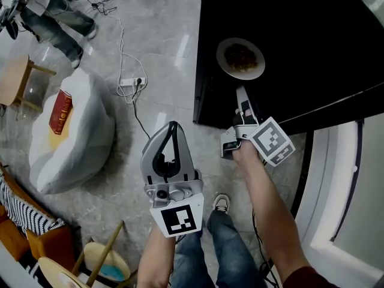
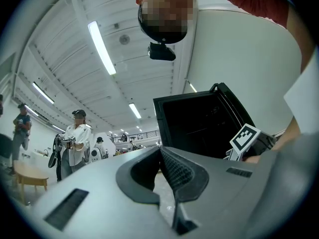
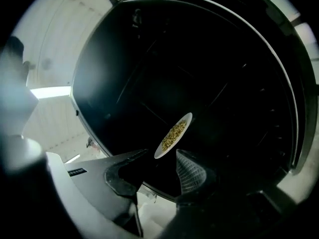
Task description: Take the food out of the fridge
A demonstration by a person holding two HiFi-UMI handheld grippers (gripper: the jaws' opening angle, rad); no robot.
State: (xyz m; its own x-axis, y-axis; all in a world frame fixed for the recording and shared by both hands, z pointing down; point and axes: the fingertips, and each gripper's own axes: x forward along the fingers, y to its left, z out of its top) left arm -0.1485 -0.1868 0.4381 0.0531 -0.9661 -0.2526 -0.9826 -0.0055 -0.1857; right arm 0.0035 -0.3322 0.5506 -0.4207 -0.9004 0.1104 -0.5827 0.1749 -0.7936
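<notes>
Right gripper [image 3: 163, 153] spread wide, pinching nothing, aimed into the open fridge [image 3: 199, 59], tips just short of the plate [image 3: 173, 135]. Left gripper [image 2: 160, 149] pressed together at the tips, empty, held near the body, left of the fridge and well apart from it. White plate with brownish food [image 1: 241, 56] lying flat inside the dark fridge, just beyond the right gripper, untouched. Black walls all around the plate. Left of the fridge, grey tiled floor [image 1: 162, 41] with a white power strip [image 1: 132, 81] and its cable, then a white beanbag [image 1: 78, 137] farther left. 1 shoe [image 1: 221, 203] on the floor near the body, between the 2 forearms. Far off in the left gripper view, several people [image 2: 75, 138] standing under long ceiling lights.
</notes>
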